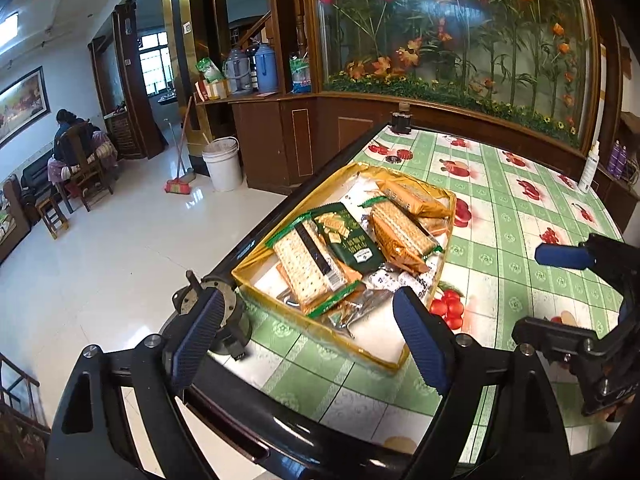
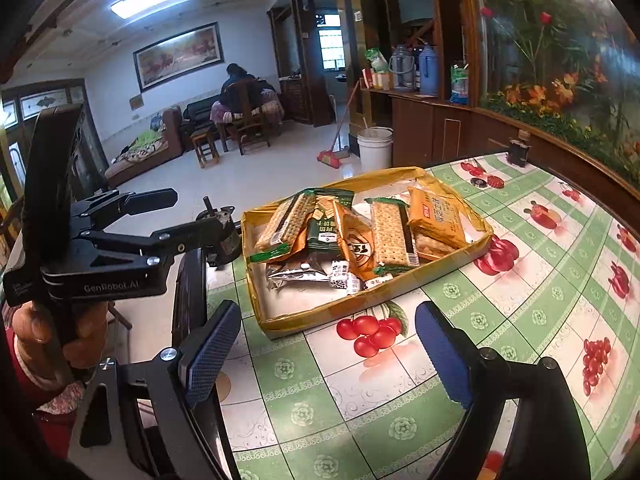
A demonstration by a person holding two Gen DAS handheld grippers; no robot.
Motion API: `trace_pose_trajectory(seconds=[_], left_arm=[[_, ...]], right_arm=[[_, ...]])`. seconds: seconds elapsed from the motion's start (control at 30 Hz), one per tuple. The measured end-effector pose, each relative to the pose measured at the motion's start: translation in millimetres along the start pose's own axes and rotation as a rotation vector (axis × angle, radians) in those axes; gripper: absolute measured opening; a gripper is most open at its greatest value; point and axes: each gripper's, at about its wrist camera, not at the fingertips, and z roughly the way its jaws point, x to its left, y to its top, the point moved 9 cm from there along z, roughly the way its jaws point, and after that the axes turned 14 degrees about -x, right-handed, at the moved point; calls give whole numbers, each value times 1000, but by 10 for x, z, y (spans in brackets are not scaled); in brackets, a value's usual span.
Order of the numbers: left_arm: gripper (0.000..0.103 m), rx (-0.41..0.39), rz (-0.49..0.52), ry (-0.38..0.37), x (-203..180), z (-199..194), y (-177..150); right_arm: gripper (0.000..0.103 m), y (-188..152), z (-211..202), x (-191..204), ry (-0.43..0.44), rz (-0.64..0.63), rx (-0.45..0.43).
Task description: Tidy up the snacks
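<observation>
Nearest the cameras, both grippers hover over the table point(image 2: 400, 408), jaws spread wide and empty. Seen from its own wrist, the left gripper point(image 1: 310, 340) frames the near corner of the tray point(image 1: 362, 354); one of its blue pads point(image 1: 420, 340) overlaps the tray's near edge in the picture, though contact cannot be told. From the right wrist, the right gripper point(image 2: 326, 356) sits short of the tray, above a printed cherry cluster on the green-and-white cloth; a hand point(image 2: 60, 332) grips the other tool at the left.

Just beyond lies one yellow tray holding the snacks, close to the table's left edge. Inside are two clear cracker packs with green ends point(image 2: 390, 236), one dark green pack point(image 2: 326, 228), at least two orange packs point(image 2: 436, 216), one silver foil packet point(image 2: 296, 272) and a few small white wrapped pieces point(image 2: 346, 278) at the near side. They lie heaped and overlapping.

Farther off, one black jar point(image 2: 519, 152) stands at the table's far edge. Past the table, one white bucket point(image 2: 375, 148) and one broom point(image 2: 334, 152) rest on the floor, and a person sits at the far wall.
</observation>
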Motion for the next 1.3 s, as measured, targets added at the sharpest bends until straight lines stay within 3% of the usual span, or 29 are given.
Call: trace_pose_trajectory(seconds=[0.67, 1.03, 1.3], left_arm=[[87, -9, 16, -21, 58, -272, -148], [87, -63, 9, -18, 92, -356, -38], [87, -46, -5, -48, 40, -353, -39]], right_arm=[[90, 171, 82, 256, 82, -134, 30], [90, 226, 97, 193, 76, -169, 39], [90, 215, 81, 171, 75, -188, 37]])
